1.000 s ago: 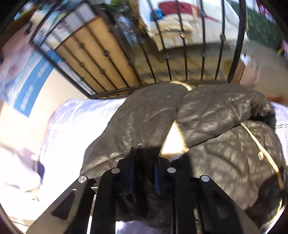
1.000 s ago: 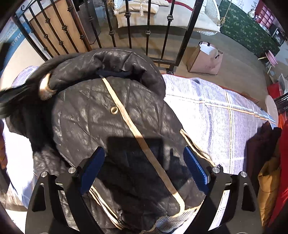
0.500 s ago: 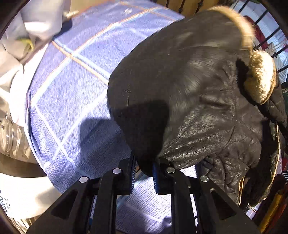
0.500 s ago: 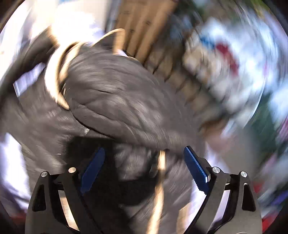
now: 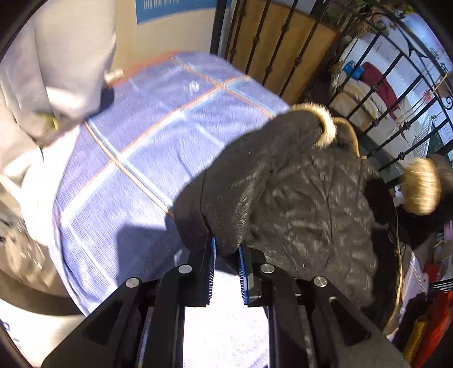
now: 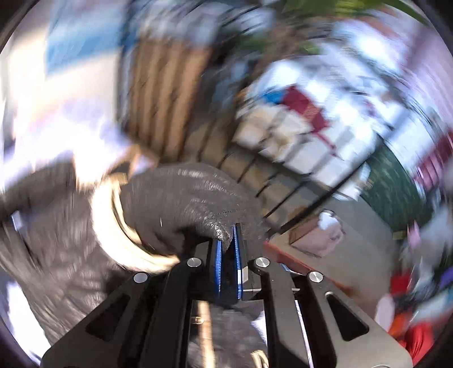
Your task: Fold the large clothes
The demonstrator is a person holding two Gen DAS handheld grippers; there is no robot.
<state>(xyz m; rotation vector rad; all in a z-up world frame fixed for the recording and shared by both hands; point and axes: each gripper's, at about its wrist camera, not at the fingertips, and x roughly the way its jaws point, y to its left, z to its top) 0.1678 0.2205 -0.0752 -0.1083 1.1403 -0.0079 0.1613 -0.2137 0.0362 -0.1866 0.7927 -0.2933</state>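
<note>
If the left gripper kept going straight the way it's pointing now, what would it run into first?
The black jacket: the left gripper is already shut on a fold of it. Past that fold probably comes the blue checked sheet, though depth is unclear.

I'm seeing a blue checked sheet (image 5: 147, 158) covering the bed — orange and pale lines are crossing it. Behind it a black iron railing (image 5: 286, 53) is standing before a wooden panel (image 5: 283, 34). A blue poster (image 5: 175, 8) is hanging on the wall, and a pale garment (image 5: 56, 65) is hanging at the left edge.
</note>
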